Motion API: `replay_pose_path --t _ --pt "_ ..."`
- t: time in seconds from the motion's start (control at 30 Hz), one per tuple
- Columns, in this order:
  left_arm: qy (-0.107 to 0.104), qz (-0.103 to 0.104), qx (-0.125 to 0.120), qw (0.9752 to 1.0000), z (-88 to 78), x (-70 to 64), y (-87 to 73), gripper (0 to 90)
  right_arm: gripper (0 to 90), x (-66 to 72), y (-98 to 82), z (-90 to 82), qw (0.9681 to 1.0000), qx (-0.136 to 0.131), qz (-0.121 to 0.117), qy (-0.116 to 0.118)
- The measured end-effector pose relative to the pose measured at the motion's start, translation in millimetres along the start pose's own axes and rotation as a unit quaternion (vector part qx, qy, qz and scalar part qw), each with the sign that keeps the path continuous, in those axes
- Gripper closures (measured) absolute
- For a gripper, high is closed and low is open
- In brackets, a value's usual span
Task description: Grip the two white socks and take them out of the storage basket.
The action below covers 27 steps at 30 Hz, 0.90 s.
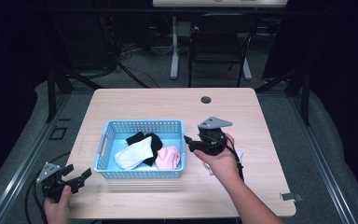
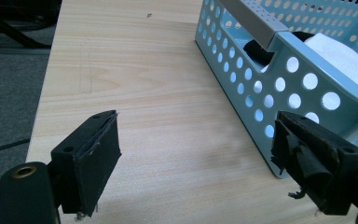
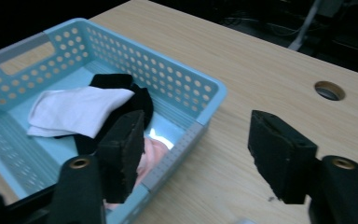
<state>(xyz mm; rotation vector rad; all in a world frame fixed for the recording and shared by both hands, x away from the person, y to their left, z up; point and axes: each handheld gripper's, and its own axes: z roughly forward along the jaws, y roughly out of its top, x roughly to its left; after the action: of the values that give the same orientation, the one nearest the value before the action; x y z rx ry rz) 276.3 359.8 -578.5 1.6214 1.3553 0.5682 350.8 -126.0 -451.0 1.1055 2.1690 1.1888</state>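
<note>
A light blue perforated basket (image 1: 140, 174) stands on the wooden table (image 1: 242, 116) left of centre. In it lie a white sock (image 1: 134, 153), a black sock (image 1: 150, 139) and a pink sock (image 1: 169, 157). My right gripper (image 1: 189, 142) hovers just right of the basket, pointing left, jaws open and empty. In its own view the right gripper (image 3: 200, 140) looks over the basket's corner (image 3: 168, 60), the white sock (image 3: 74, 109), black sock (image 3: 142, 100) and pink sock (image 3: 156, 149). My left gripper (image 1: 77, 171) rests open at the table's front left; in its view the left gripper (image 2: 196, 140) faces the basket's end wall (image 2: 298, 88).
A round cable hole (image 1: 206, 99) sits near the table's far edge. A small metal clip (image 1: 291, 196) lies at the front right edge. Bare wood lies left of the basket and to the right of my right hand. A chair and desk legs stand beyond the table.
</note>
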Motion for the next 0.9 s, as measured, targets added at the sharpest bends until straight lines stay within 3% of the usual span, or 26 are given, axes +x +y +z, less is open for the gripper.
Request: replay_pose_path --t 0.13,0.27,0.3,0.53,0.73,0.77,0.87,0.9 --pt "0.000 0.000 0.000 1.0000 0.2 -0.1 0.0 15.3 46.4 11.5 14.4 8.8 0.9999 0.005 -0.003 0.010" --pt "0.000 0.000 0.000 1.0000 0.2 0.1 0.0 15.3 45.4 19.4 20.5 16.2 0.9997 0.015 -0.008 0.016" --pt "0.000 0.000 0.000 1.0000 0.1 0.1 0.0 15.3 44.9 24.6 24.1 20.7 0.9993 0.026 -0.027 0.010" --pt "-0.001 0.000 -0.001 1.0000 0.2 0.1 0.1 15.3 47.5 39.6 31.3 36.4 0.9970 0.062 -0.040 0.026" --pt "-0.001 -0.001 -0.003 1.0000 0.9 -0.3 -0.1 15.3 57.4 48.5 33.6 57.6 0.9946 0.086 -0.017 0.056" --pt "-0.002 0.000 -0.003 1.0000 0.9 -0.2 -0.1 15.3 58.3 51.3 33.9 65.9 0.9921 0.108 -0.006 0.064" --pt "-0.002 0.000 0.000 1.0000 0.5 0.0 0.1 15.3 58.4 54.6 33.7 74.1 0.9905 0.122 0.001 0.064" --pt "-0.002 0.000 0.000 1.0000 0.4 0.2 0.1 15.3 58.7 57.9 33.7 82.4 0.9886 0.135 0.007 0.066"
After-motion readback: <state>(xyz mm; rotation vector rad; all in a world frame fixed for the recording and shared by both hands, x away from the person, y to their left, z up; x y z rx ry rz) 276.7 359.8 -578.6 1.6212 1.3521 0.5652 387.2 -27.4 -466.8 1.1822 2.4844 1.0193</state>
